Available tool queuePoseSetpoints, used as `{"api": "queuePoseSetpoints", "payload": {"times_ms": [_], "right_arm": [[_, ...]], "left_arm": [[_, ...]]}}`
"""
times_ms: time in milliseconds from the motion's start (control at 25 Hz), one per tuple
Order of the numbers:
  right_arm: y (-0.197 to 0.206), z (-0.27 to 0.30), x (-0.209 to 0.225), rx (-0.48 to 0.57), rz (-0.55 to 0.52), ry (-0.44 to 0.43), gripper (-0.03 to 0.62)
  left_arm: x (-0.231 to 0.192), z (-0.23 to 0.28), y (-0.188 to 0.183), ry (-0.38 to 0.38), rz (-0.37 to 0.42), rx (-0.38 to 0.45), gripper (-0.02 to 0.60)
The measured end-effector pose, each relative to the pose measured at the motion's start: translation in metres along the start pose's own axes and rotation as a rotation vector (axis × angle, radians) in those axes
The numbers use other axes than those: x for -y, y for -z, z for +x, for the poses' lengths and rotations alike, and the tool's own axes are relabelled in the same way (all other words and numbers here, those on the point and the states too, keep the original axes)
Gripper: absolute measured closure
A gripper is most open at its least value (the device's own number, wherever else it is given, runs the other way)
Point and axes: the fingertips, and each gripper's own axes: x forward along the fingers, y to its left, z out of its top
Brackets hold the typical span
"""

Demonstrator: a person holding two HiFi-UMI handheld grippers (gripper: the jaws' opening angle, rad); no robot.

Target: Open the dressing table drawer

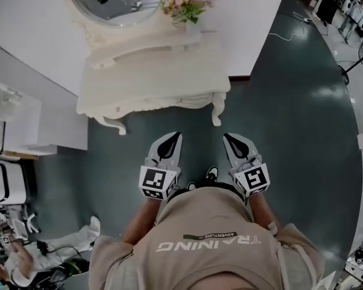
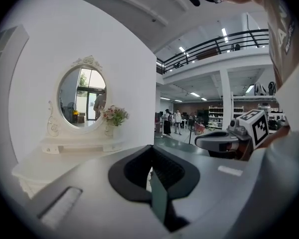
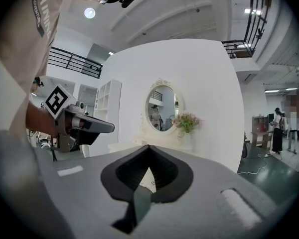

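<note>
**Head view, with both gripper views.** A dark green floor (image 1: pixel 290 101) fills the lower and right parts of the scene. A white partition wall (image 1: pixel 254 23) stands behind the furniture. The white dressing table (image 1: pixel 157 71) is set against this wall, on curved legs, with a scalloped apron below its top.

The person (image 1: pixel 206 246) stands on the floor facing the table, in a beige shirt, well apart from the table's front edge. An oval mirror (image 1: pixel 112 2) in an ornate white frame rises from the back of the table. A shoe (image 1: pixel 211 173) shows between the two grippers.

The left gripper (image 1: pixel 177 135) is held in front of the body and points toward the table. Its jaws are fully together, tips meeting, with nothing between them. The right gripper (image 1: pixel 226 136) lies beside it at about the same height. Its jaws are likewise closed tip to tip and hold nothing. Neither gripper touches the table; bare floor lies between the tips and the table's front.

A bunch of pink flowers (image 1: pixel 184 5) stands at the table's back right, just beside the mirror. The drawer front (image 1: pixel 150 104) sits in the apron under the tabletop, in line with it and closed. A small knob (image 1: pixel 180 100) shows on it.
</note>
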Motion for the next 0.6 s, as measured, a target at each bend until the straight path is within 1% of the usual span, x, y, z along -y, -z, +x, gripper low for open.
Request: {"api": "queuePoseSetpoints", "payload": {"times_ms": [80, 160, 320, 360, 480, 600], "right_arm": [[0.005, 0.008, 0.011, 0.004, 0.017, -0.007, 0.591], [0.009, 0.018, 0.017, 0.007, 0.032, -0.019, 0.591], [0.015, 0.032, 0.019, 0.001, 0.048, -0.059, 0.591], [0.016, 0.035, 0.020, -0.004, 0.048, -0.070, 0.591], [0.017, 0.042, 0.024, -0.013, 0.057, -0.088, 0.591], [0.022, 0.050, 0.030, -0.024, 0.069, -0.093, 0.591]], "left_arm": [[-0.001, 0.013, -0.002, -0.003, -0.028, 0.002, 0.563], [-0.006, 0.021, -0.002, -0.013, -0.040, -0.009, 0.563], [-0.009, 0.023, -0.004, -0.036, 0.021, -0.030, 0.563], [-0.011, 0.025, -0.004, -0.043, 0.017, -0.031, 0.563], [-0.016, 0.030, -0.001, -0.057, -0.035, -0.035, 0.563], [-0.021, 0.038, -0.002, -0.055, -0.042, -0.036, 0.563]]}}
